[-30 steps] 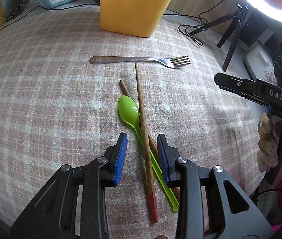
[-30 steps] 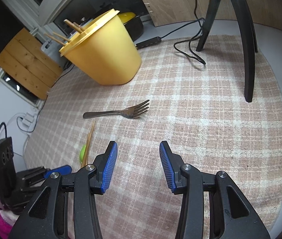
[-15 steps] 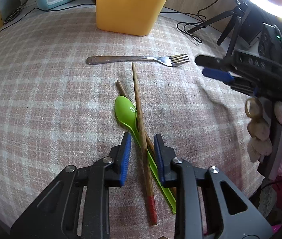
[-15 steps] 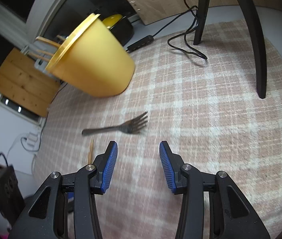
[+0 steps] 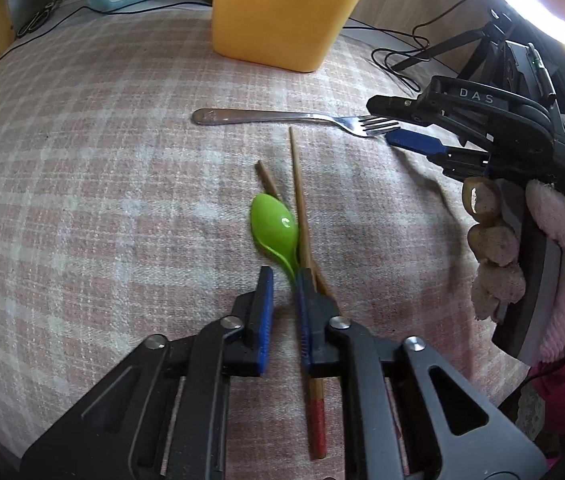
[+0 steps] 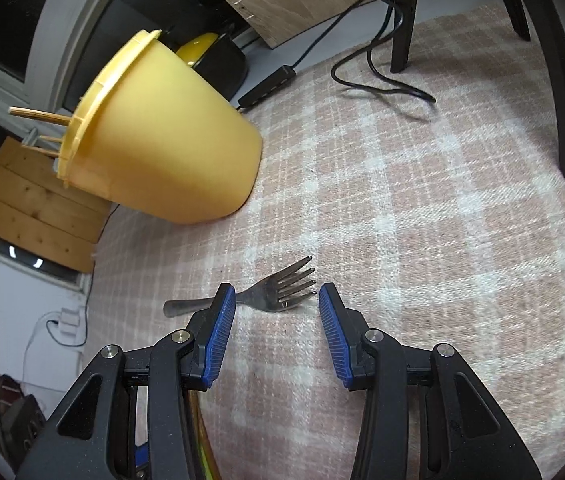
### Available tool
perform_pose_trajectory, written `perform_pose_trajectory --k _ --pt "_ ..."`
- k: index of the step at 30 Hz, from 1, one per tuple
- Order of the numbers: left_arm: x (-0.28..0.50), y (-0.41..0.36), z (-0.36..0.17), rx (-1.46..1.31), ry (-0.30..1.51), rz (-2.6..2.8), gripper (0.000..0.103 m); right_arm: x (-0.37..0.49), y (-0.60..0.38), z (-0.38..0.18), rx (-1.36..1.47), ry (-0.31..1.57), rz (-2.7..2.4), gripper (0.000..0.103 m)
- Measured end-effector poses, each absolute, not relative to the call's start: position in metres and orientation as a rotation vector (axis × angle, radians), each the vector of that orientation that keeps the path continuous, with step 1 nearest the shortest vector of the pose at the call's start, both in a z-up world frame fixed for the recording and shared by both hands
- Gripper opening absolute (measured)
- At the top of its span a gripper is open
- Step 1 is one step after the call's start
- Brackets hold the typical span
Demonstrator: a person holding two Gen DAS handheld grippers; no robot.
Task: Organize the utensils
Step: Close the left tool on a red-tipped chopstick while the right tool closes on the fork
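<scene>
Left wrist: left claw [image 5: 282, 280] narrowed, seemingly around green spoon [image 5: 275, 227]; right claw [image 6: 277, 308] agape.

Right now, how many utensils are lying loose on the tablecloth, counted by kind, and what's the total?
Fork: 1
Green spoon: 1
Chopsticks: 2, a long one and a second one partly under the spoon
Total: 4 lying on the cloth. More chopsticks stand in the yellow container, not counted here.
</scene>
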State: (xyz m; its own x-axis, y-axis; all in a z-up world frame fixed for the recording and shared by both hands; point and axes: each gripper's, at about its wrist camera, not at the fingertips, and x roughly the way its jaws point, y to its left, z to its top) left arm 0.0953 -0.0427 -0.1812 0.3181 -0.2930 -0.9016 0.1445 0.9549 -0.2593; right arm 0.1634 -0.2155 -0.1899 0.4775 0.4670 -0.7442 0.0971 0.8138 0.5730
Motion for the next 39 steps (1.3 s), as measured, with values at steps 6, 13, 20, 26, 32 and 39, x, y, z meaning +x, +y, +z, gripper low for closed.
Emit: perform_pose_trajectory --k 6,13,20,26,32,39 --pt "0.090 -0.033 -0.173 -0.202 1.201 -0.305 0.008 0.168 -0.211 -0.190 0.582 1.055 0.204 0.038" --pt "0.115 -0.048 -0.164 -0.133 1.187 -0.316 0.024 0.173 -0.211 -0.190 0.575 1.059 0.191 0.034" --pt "0.150 -0.072 -0.176 -0.021 1.204 -0.291 0.024 0.173 -0.209 -0.191 0.571 1.050 0.183 0.034" --pt "0.159 -0.072 -0.180 -0.018 1.194 -0.283 0.012 0.172 -0.201 -0.190 0.517 1.032 0.170 0.033" --pt "0.165 -0.058 -0.181 -0.075 1.179 -0.283 0.005 0.174 -0.204 -0.194 0.496 1.028 0.145 0.011" --pt "0.163 -0.038 -0.171 -0.136 1.150 -0.293 0.004 0.175 -0.206 -0.187 0.508 1.016 0.164 0.008"
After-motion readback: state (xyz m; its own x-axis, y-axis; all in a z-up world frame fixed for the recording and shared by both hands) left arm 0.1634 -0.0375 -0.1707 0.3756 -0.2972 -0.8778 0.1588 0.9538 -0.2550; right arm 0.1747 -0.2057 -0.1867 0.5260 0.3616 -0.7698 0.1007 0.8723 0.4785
